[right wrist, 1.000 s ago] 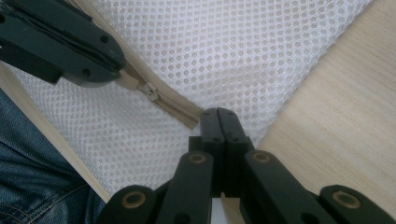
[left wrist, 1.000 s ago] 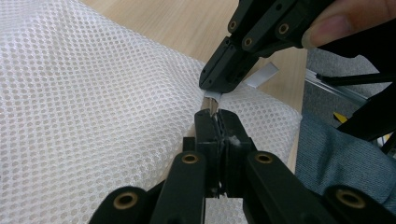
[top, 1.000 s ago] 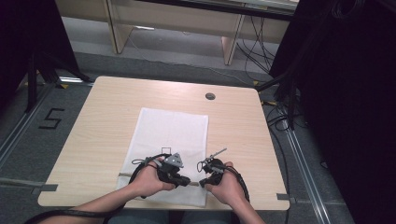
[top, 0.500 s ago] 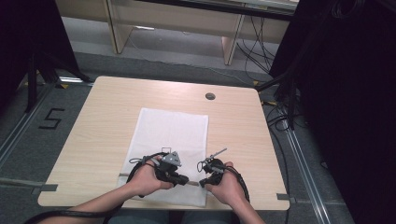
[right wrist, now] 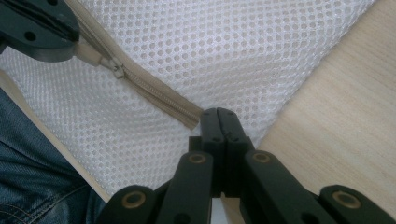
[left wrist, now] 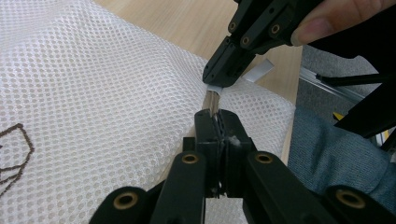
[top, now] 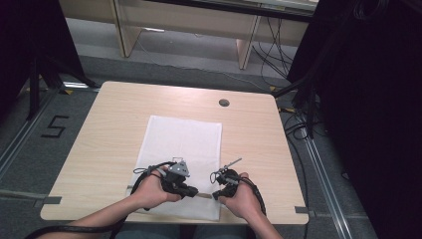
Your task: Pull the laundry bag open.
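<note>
Spreading across the middle of the pale wooden table (top: 109, 129), a white mesh bag (top: 184, 144) lies flat, its near edge close to the table's front edge, where both hands work. A beige zipper (right wrist: 154, 95) runs along that near part of the bag, taut between the two tools. The left hand-held gripper (top: 193, 190), which appears at the upper left of the right gripper view, has its jaws closed tight on the zipper just beside the small metal slider (right wrist: 116, 69). The right hand-held gripper (top: 215, 195) faces it from close by, jaws pressed together at the zipper's end (right wrist: 195, 122), pinching the mesh and tape there. Blue denim (right wrist: 32, 182) shows below the table edge.
</note>
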The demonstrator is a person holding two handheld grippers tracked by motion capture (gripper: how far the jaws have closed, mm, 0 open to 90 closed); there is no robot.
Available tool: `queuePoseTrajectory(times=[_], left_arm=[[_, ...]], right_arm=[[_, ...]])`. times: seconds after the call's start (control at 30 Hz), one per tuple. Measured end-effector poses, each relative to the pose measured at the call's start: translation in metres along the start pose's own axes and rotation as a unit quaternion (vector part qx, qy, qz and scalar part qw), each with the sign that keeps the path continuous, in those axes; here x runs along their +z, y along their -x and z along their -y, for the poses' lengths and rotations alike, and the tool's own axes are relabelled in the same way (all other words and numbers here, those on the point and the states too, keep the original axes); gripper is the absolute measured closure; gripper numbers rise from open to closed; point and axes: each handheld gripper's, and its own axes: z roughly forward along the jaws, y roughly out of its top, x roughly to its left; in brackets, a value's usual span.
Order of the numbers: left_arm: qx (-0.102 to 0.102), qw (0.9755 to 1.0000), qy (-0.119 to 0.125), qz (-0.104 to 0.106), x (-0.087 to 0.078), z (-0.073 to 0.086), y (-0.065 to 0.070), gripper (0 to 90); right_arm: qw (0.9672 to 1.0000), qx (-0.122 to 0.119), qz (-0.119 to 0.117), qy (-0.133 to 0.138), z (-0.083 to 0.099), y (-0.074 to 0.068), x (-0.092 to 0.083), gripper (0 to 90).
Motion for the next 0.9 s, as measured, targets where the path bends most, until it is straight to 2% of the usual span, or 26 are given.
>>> queuePoseTrajectory(times=[0.2,0.43,0.6,0.63,0.73,0.83,0.9], left_arm=[[0.002,1.0000,-0.002,0.003,-0.001,0.000,0.000,87.8],[-0.005,1.0000,0.000,0.000,-0.005,0.002,-0.001,87.8],[0.001,1.0000,-0.003,-0.005,-0.007,0.002,-0.001,87.8],[0.001,1.0000,0.002,0.001,-0.008,0.002,-0.001,87.8],[-0.008,1.0000,0.005,-0.003,-0.010,0.003,-0.002,87.8],[-0.003,1.0000,0.006,0.001,-0.010,0.004,-0.002,87.8],[-0.009,0.9999,0.006,0.000,-0.010,0.004,-0.001,87.8]], right_arm=[[1.0000,-0.002,0.000,0.000,0.000,0.000,0.000,90.0],[1.0000,-0.005,-0.001,0.002,0.000,0.001,0.000,90.0],[1.0000,-0.002,0.001,0.000,0.000,0.000,0.000,90.0],[1.0000,-0.001,0.000,0.001,0.000,0.000,0.000,90.0],[1.0000,-0.004,-0.001,0.002,0.000,0.001,0.000,90.0],[1.0000,0.005,0.000,-0.001,0.000,0.000,0.000,90.0],[1.0000,0.000,-0.001,0.001,0.000,0.001,0.000,90.0]])
